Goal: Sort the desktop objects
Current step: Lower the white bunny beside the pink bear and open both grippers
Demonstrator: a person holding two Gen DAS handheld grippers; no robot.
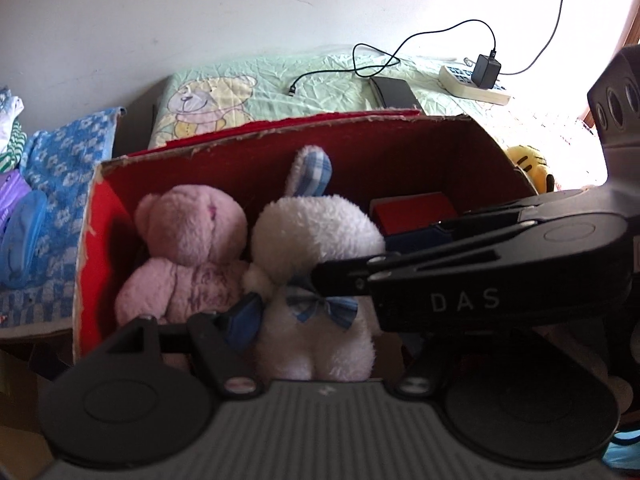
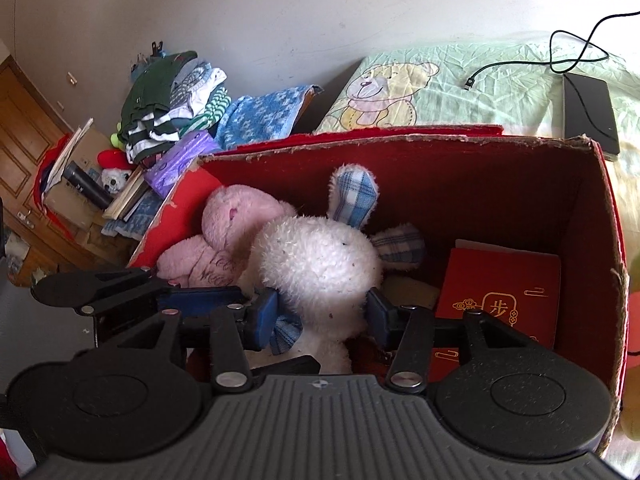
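Observation:
A white plush bunny with blue checked ears sits in a red cardboard box, next to a pink teddy bear. My right gripper is shut on the bunny, its blue pads pressing both sides of the neck. In the left wrist view the bunny and bear face away from me inside the box. My left gripper stands open around the bunny's lower body. Its left pad lies beside the bunny, and its right finger is hidden behind the right gripper crossing from the right.
A red booklet lies in the box's right end. Behind the box, a bear-print sheet holds a black device, a cable and a power strip. A blue towel and piled clothes lie left; a yellow plush right.

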